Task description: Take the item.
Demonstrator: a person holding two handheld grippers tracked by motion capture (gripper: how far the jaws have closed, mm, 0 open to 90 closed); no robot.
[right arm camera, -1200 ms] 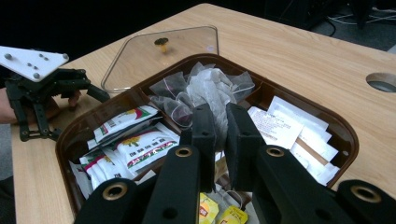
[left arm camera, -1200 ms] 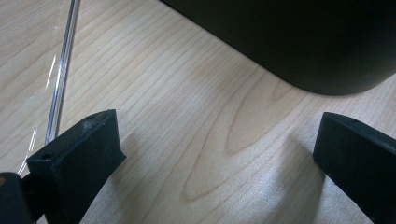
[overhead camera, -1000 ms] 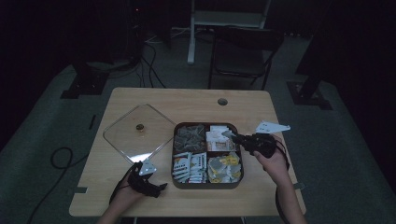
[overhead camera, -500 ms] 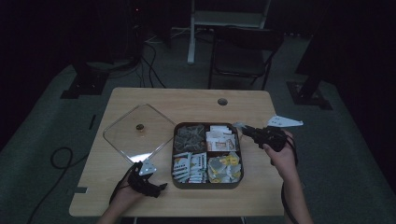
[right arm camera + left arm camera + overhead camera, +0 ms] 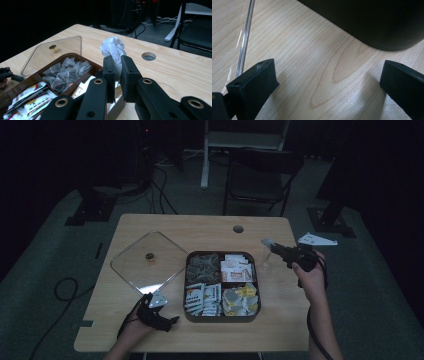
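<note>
A dark square box [image 5: 221, 319] with four compartments sits mid-table and holds packets and tea bags. My right gripper [image 5: 268, 244] hovers just right of the box's far right corner, shut on a crumpled translucent tea bag [image 5: 266, 241]. In the right gripper view the tea bag [image 5: 113, 48] sticks up between the jaws of the right gripper [image 5: 117, 63], with the box [image 5: 75, 55] below and to the left. My left gripper [image 5: 169, 321] rests on the table at the box's front left corner. Its view shows the left gripper [image 5: 327, 82] open over bare wood, with nothing between the fingers.
A clear square lid [image 5: 131, 267] with a small knob [image 5: 149, 256] lies on the table left of the box; its edge [image 5: 245, 37] runs close to my left gripper. A round cable hole [image 5: 238, 228] is near the far edge. A chair [image 5: 260, 170] stands behind the table.
My right gripper has moved away from the box's far right compartment, to the right and up, carrying the tea bag. The left gripper has stayed put.
</note>
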